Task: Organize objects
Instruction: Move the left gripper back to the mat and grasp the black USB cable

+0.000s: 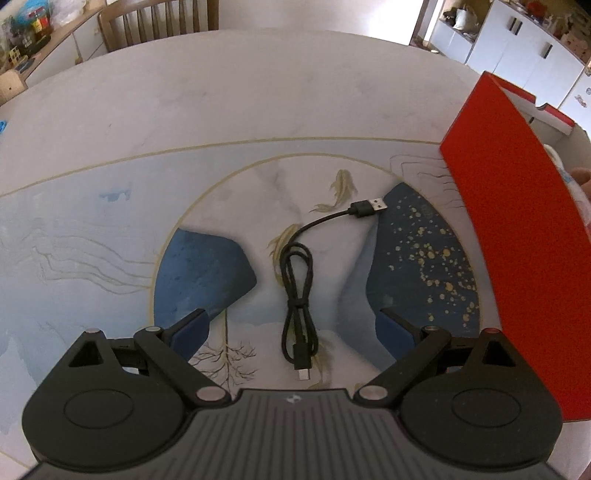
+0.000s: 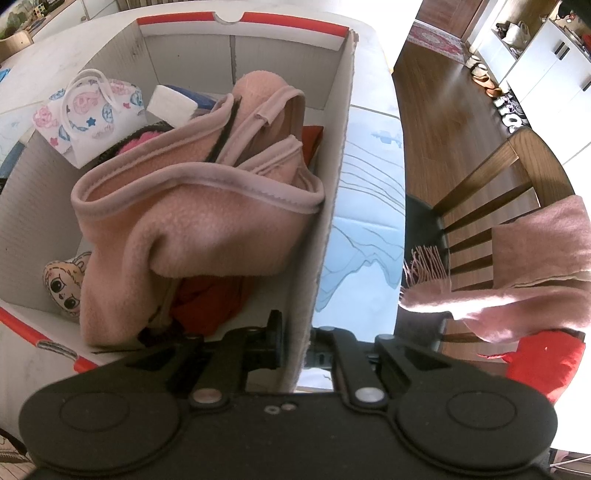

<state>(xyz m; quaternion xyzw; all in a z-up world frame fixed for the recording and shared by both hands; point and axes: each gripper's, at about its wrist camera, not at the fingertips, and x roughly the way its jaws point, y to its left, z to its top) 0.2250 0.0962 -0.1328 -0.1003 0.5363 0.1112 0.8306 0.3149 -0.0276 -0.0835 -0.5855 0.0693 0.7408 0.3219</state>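
Observation:
A black USB cable point(image 1: 295, 280), coiled and tied, lies on the painted table point(image 1: 221, 110). My left gripper point(image 1: 295, 332) hovers just over its near end, pointing steeply down. Its blue-padded fingers point(image 1: 192, 332) stand wide apart on either side, touching nothing. A red-and-white cardboard box point(image 1: 517, 240) stands to the right of the cable. My right gripper point(image 2: 299, 343) is shut on the box's right wall point(image 2: 332, 184), one finger inside and one outside. Inside the box lie a pink fleece blanket point(image 2: 192, 221), a floral handbag point(image 2: 88, 114), a doll-face plush point(image 2: 64, 288) and red cloth point(image 2: 210, 295).
A wooden chair point(image 2: 491, 206) stands beside the table's right edge, with a pink fringed scarf point(image 2: 535, 266) draped over it and a red item point(image 2: 546, 362) below. Another chair point(image 1: 159, 22) stands at the far side. White cabinets point(image 1: 524, 44) line the far wall.

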